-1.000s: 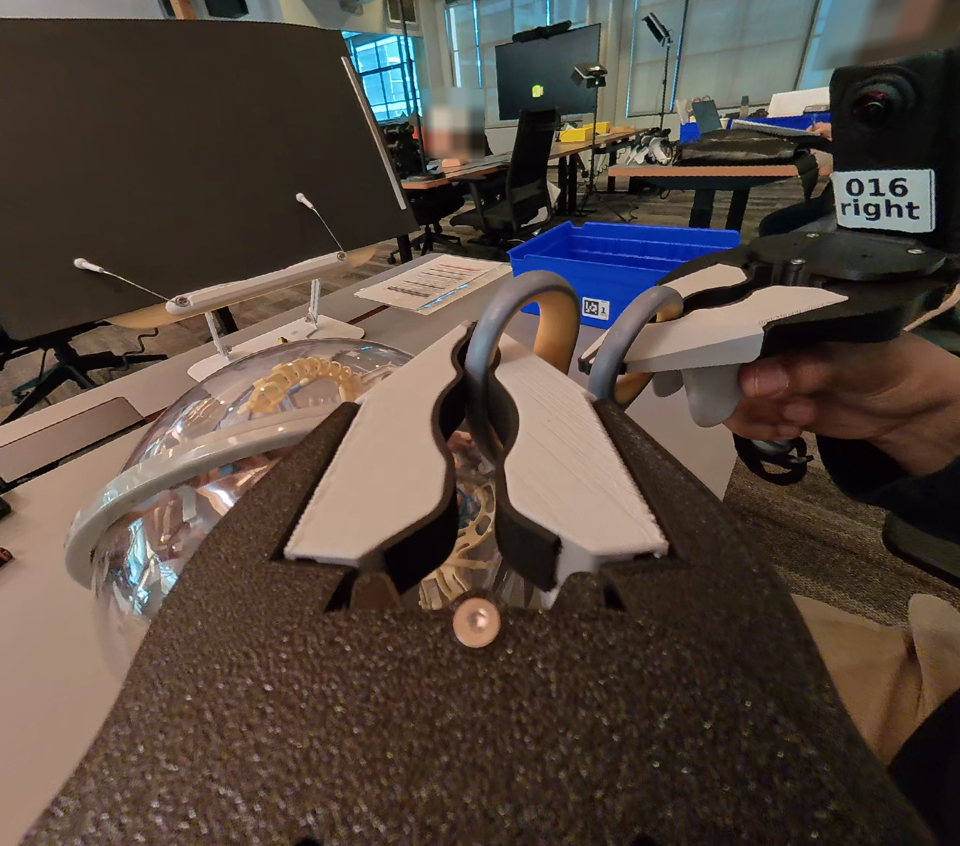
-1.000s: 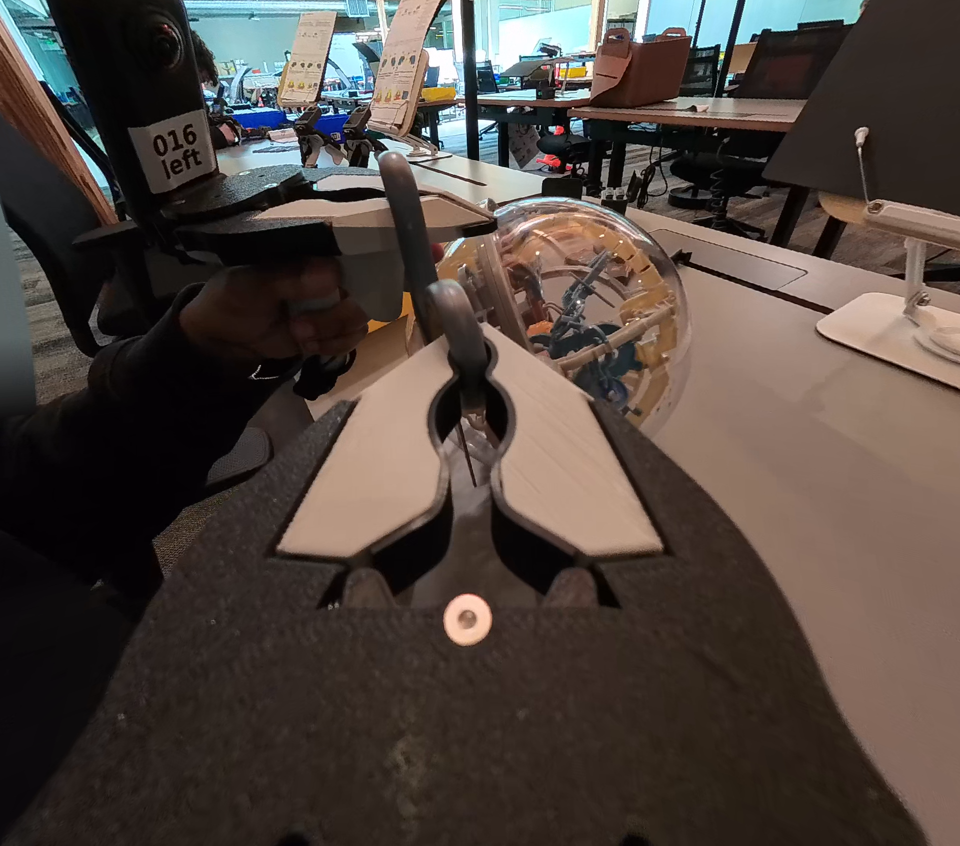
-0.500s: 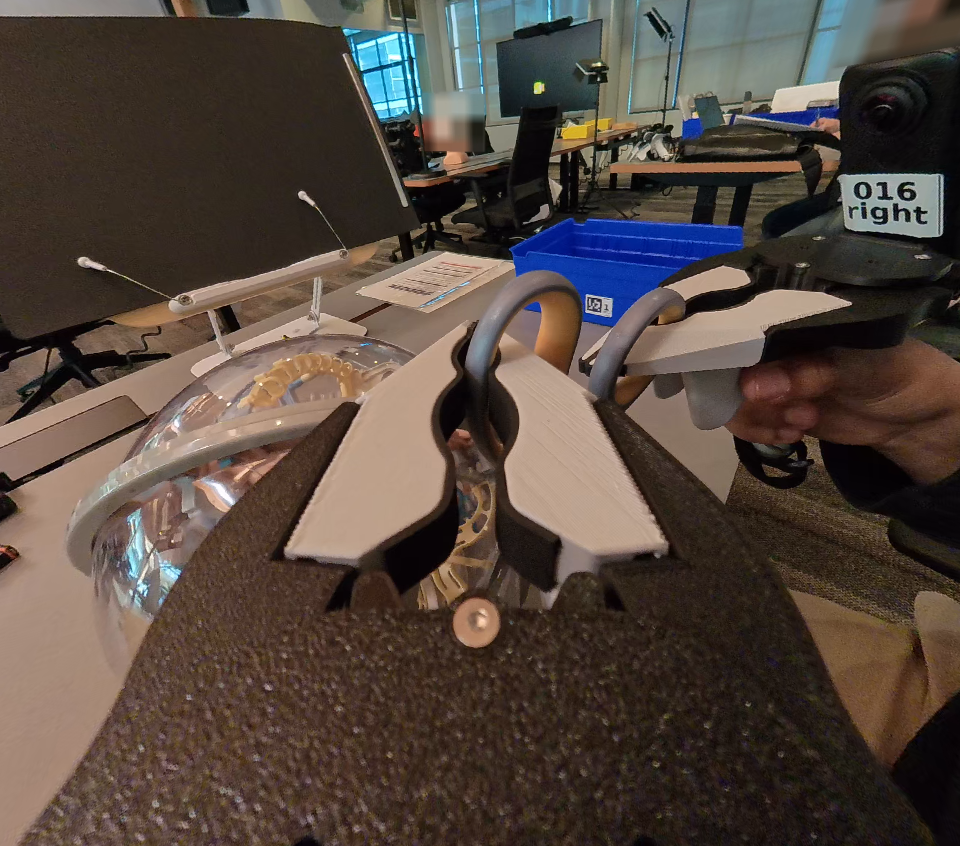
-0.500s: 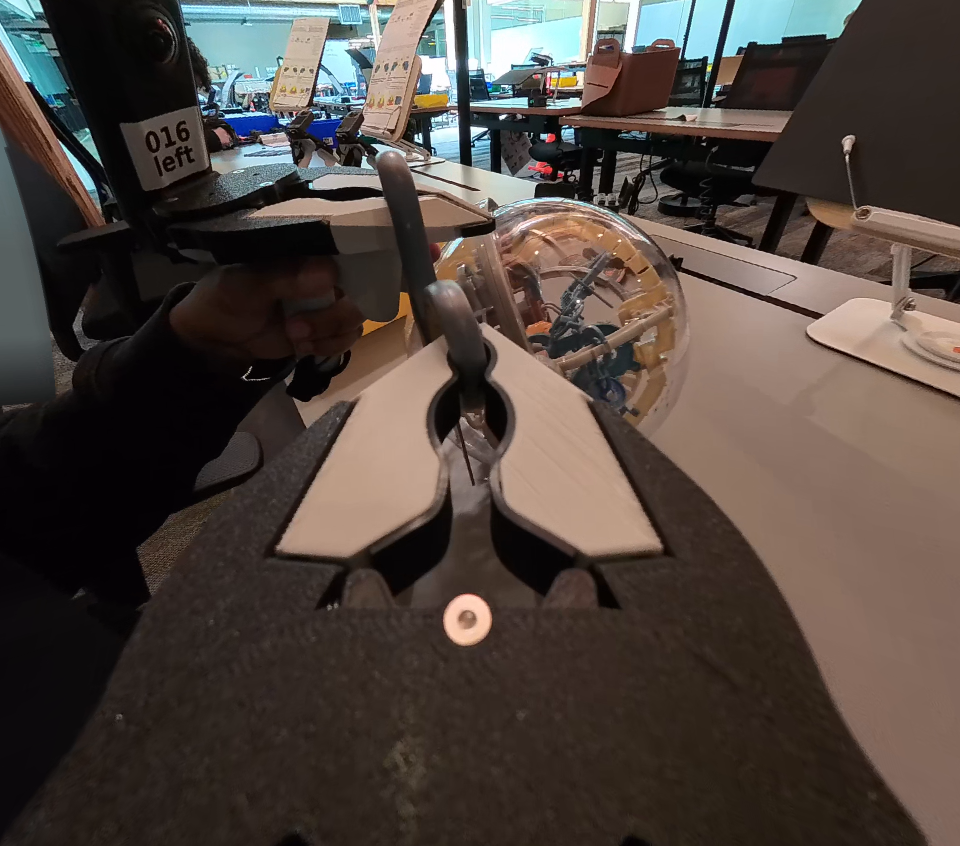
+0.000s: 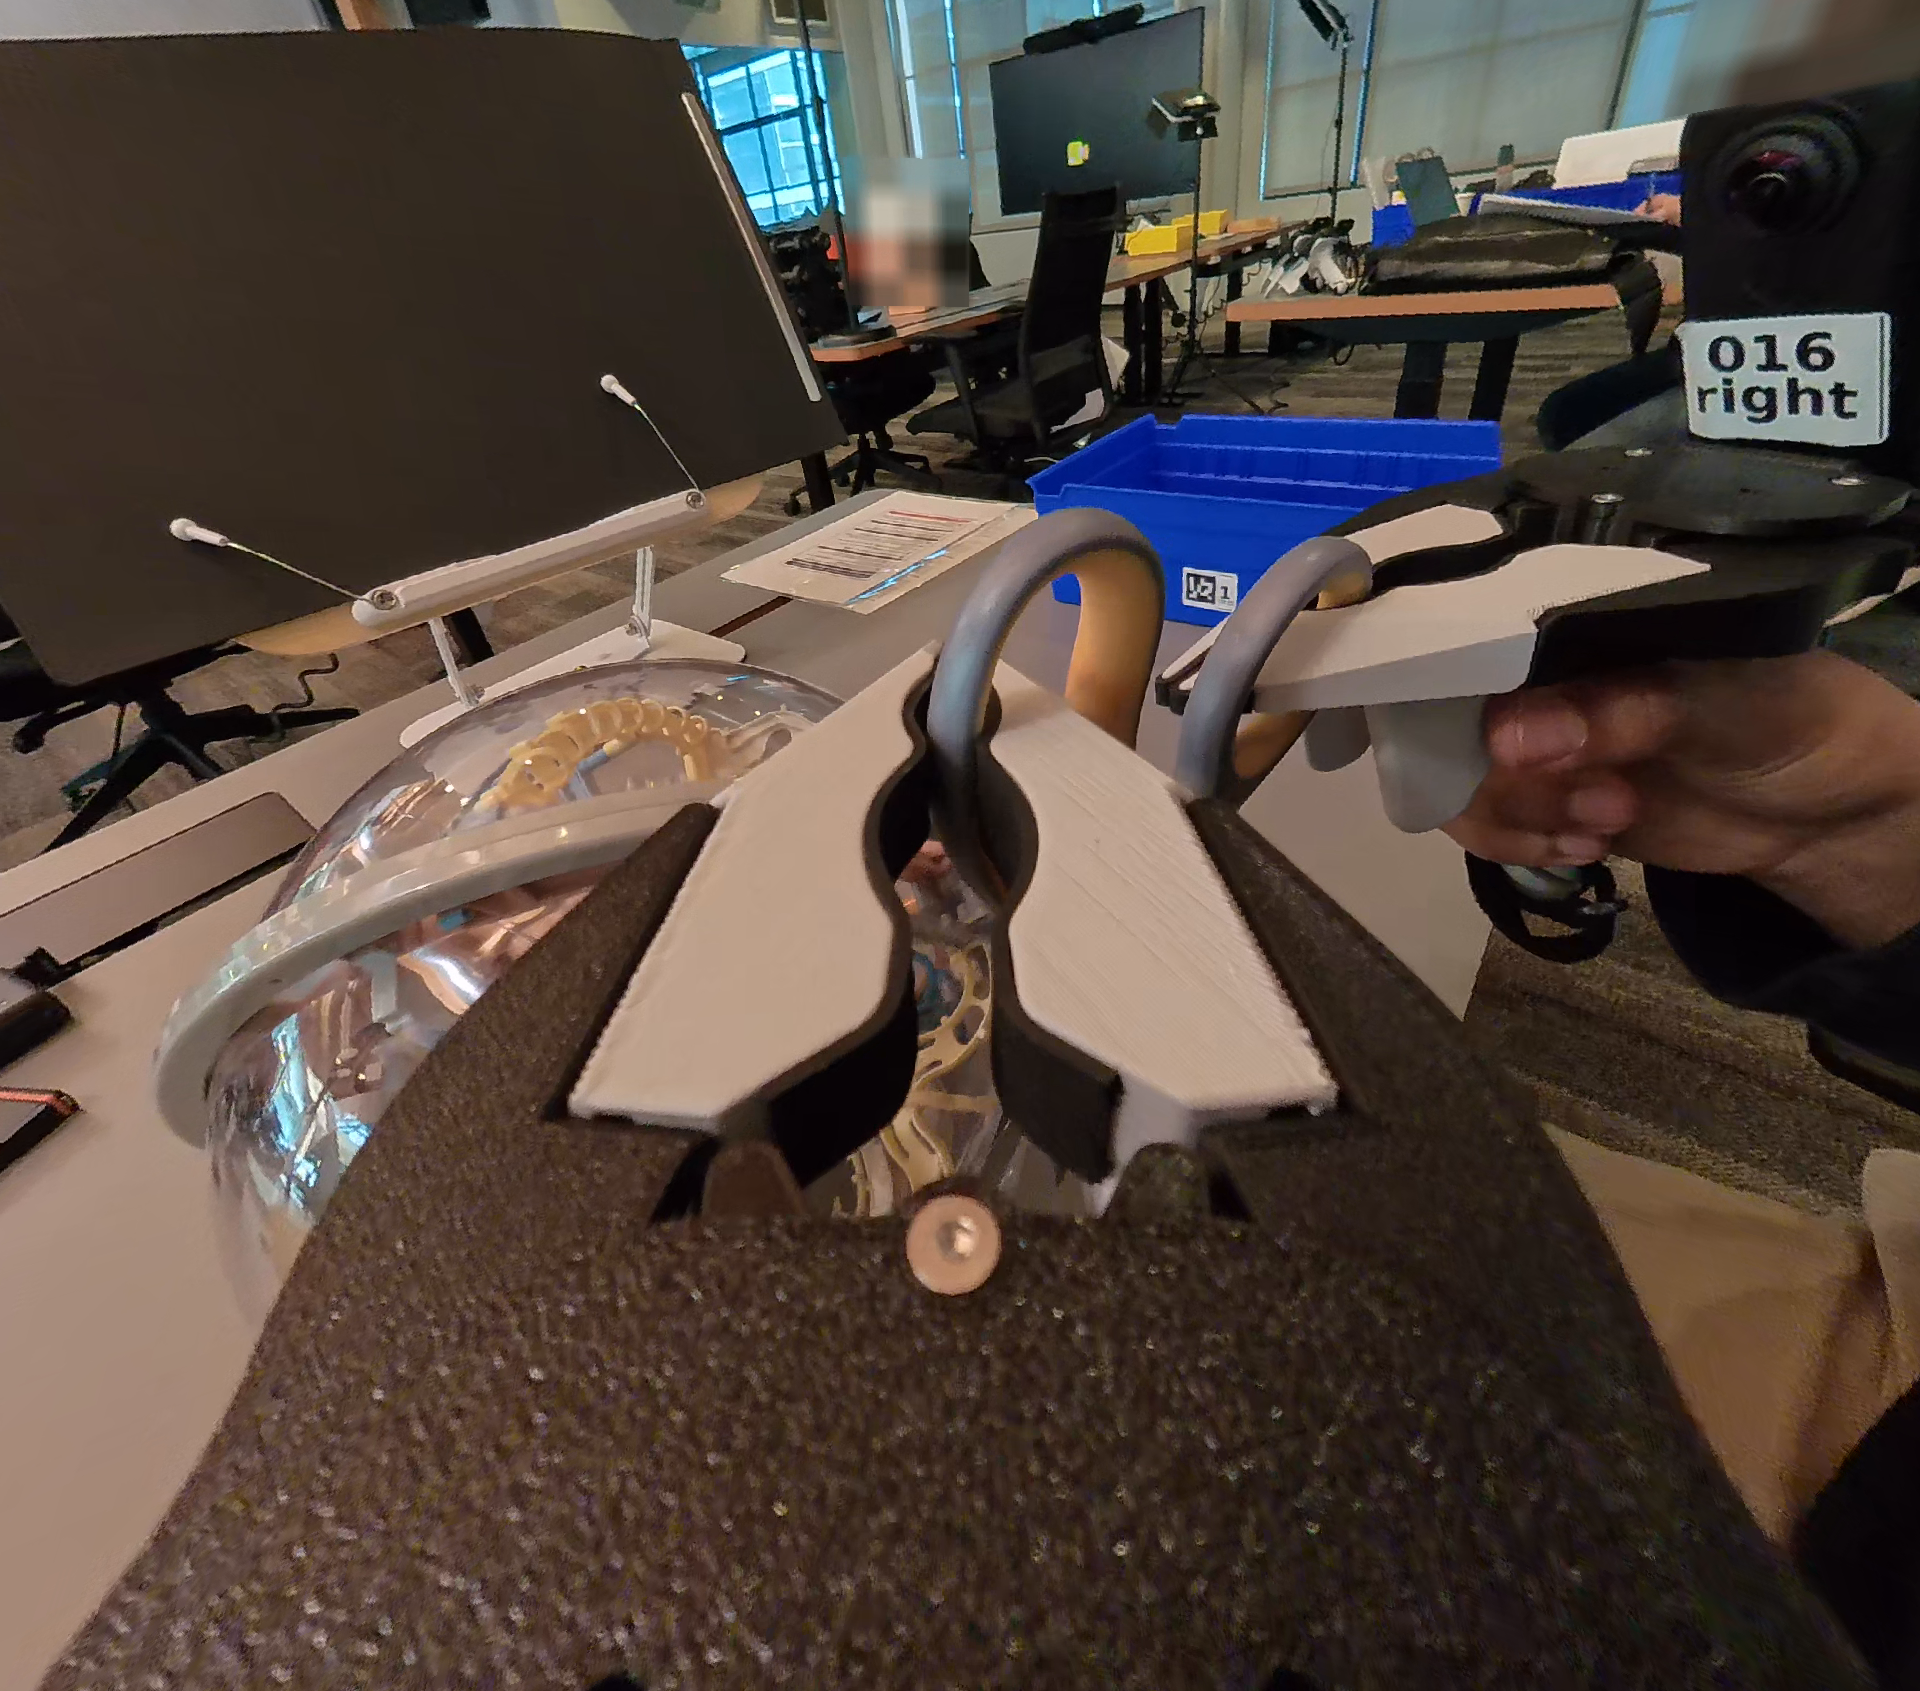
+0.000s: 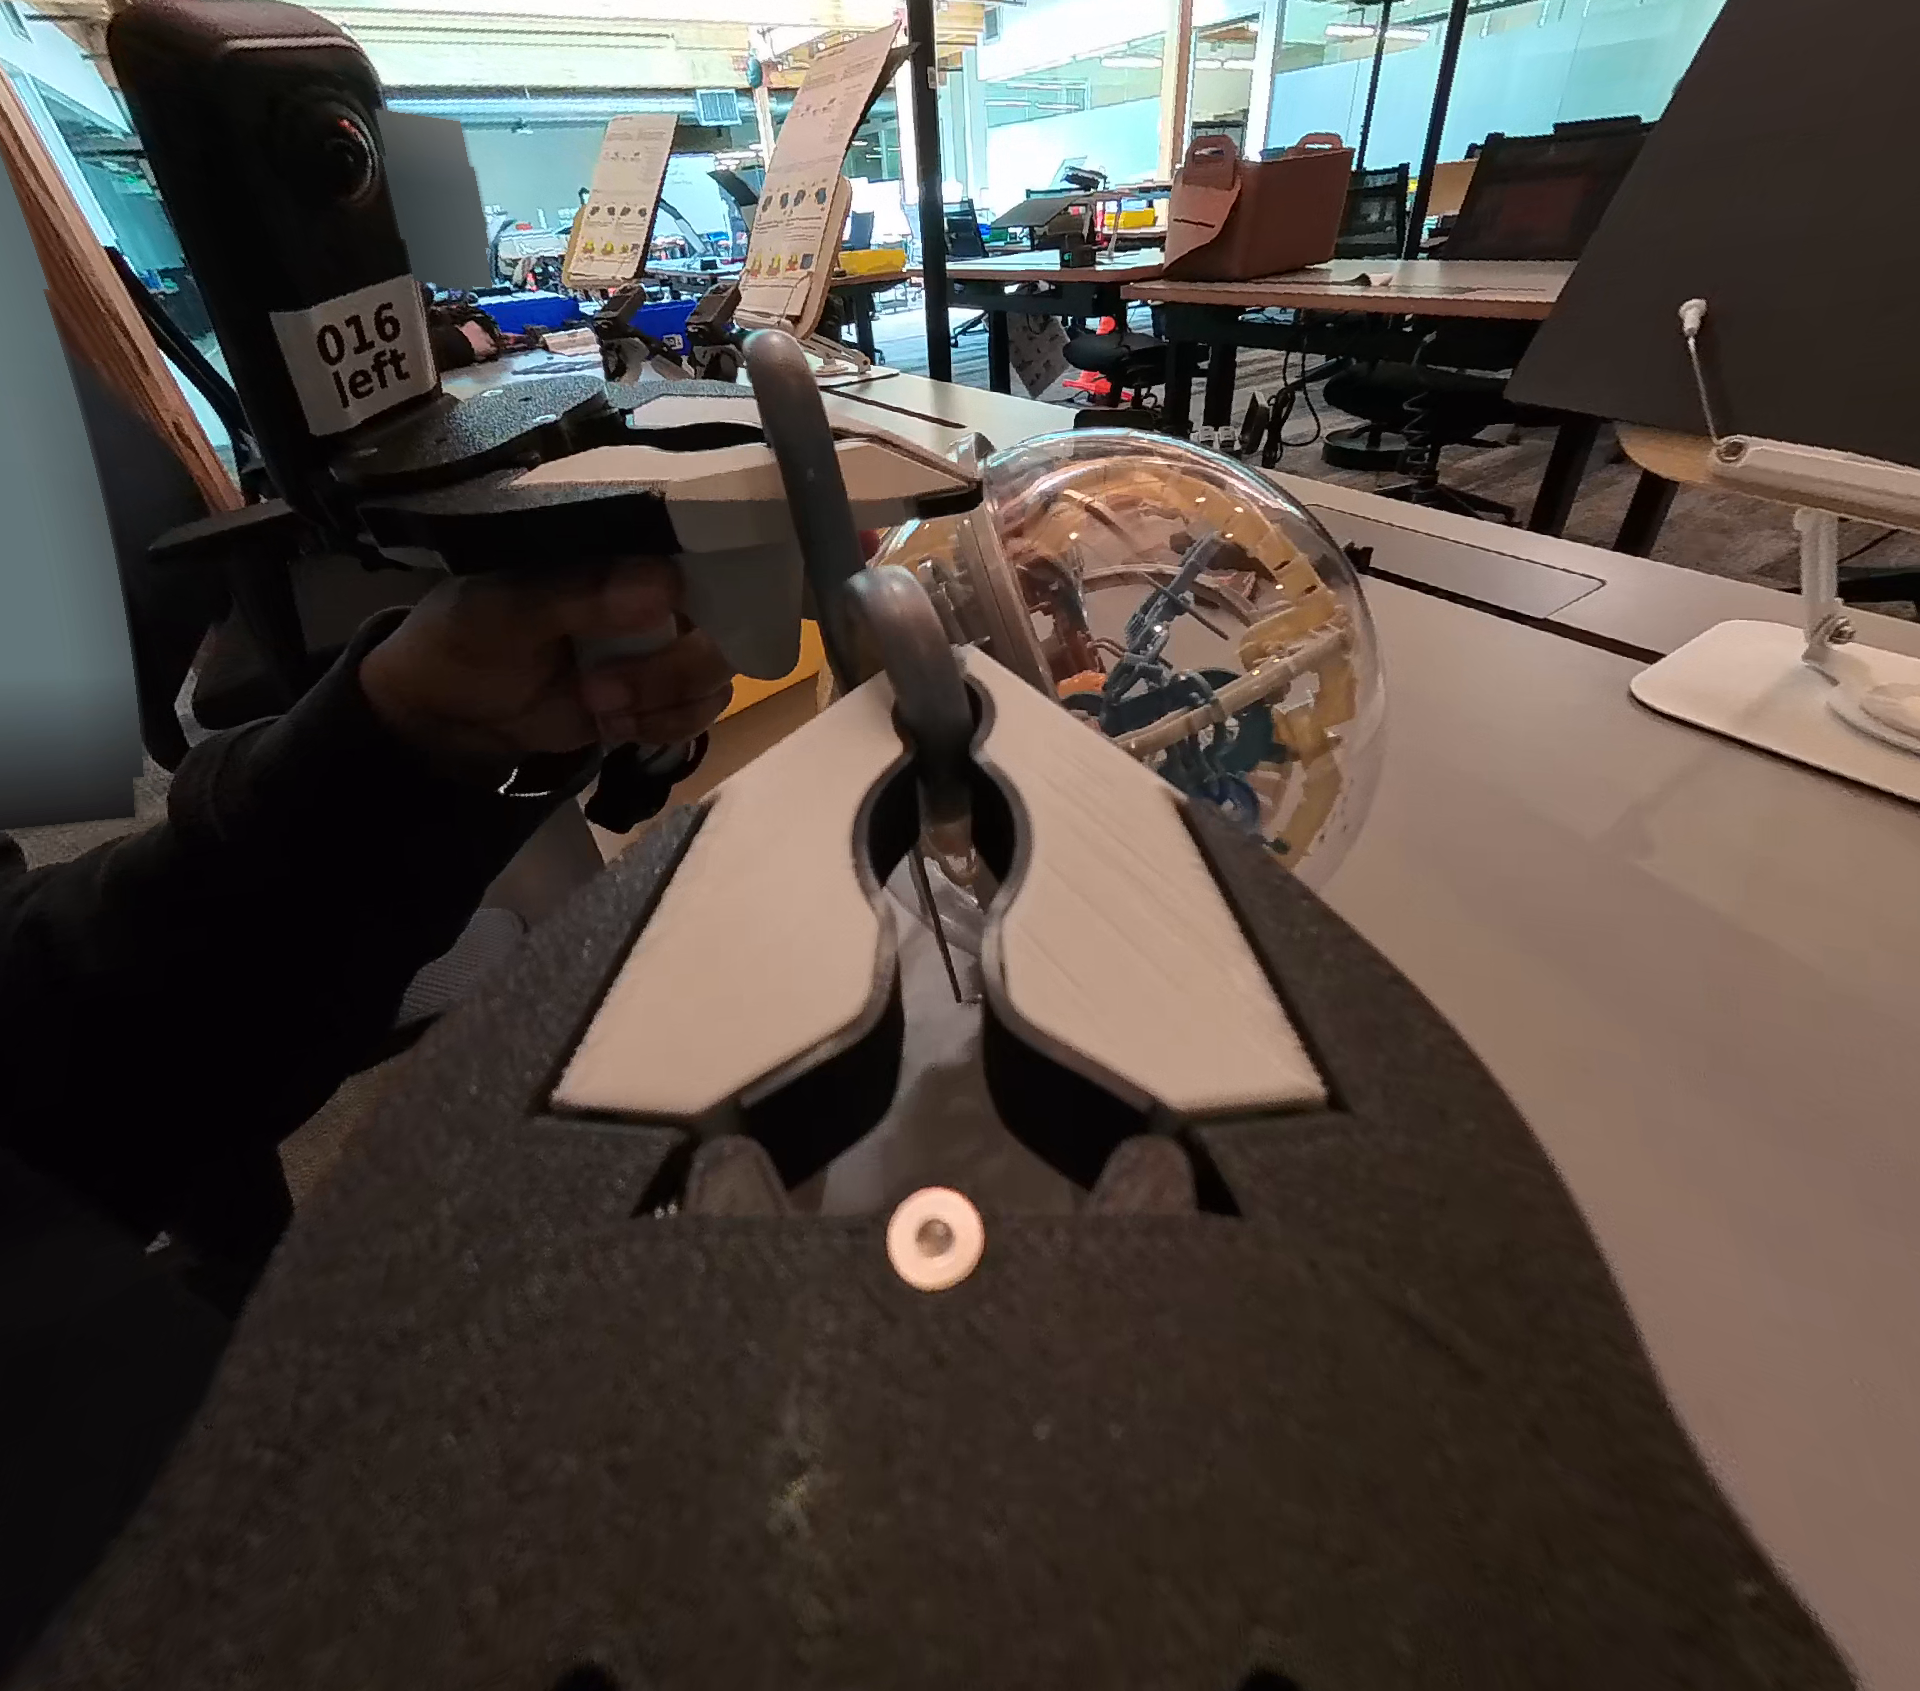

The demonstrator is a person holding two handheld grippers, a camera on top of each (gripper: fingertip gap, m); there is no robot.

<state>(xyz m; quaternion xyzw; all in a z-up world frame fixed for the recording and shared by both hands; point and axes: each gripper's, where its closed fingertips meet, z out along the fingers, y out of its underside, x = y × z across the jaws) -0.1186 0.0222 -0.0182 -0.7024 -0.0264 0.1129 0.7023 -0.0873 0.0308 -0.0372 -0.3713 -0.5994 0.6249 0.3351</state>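
A pair of scissors with grey handle loops lined in tan is held up between both grippers. My left gripper (image 5: 961, 691) is shut on one loop (image 5: 1039, 545), which stands up above its fingers. My right gripper (image 6: 940, 691) is shut on the other loop (image 6: 902, 613), and the thin blade (image 6: 940, 935) points back between its fingers. The right gripper (image 5: 1179, 680) reaches in from the right in the left wrist view. The left gripper (image 6: 961, 483) reaches in from the left in the right wrist view. A clear maze ball (image 5: 416, 862) (image 6: 1195, 602) sits on the table just beyond and below.
The grey table (image 6: 1558, 966) carries a white stand with swab-tipped wires (image 5: 540, 561) (image 6: 1808, 685) and a printed sheet (image 5: 873, 545). A black slanted board (image 5: 364, 291) stands behind. A blue bin (image 5: 1268, 488) sits at the far edge. Office desks and chairs lie beyond. About 4 centimeters separates my left fingertips from my right.
Both grippers keep their hold on the scissor loops. The views have shifted only slightly; nothing was taken or let go.
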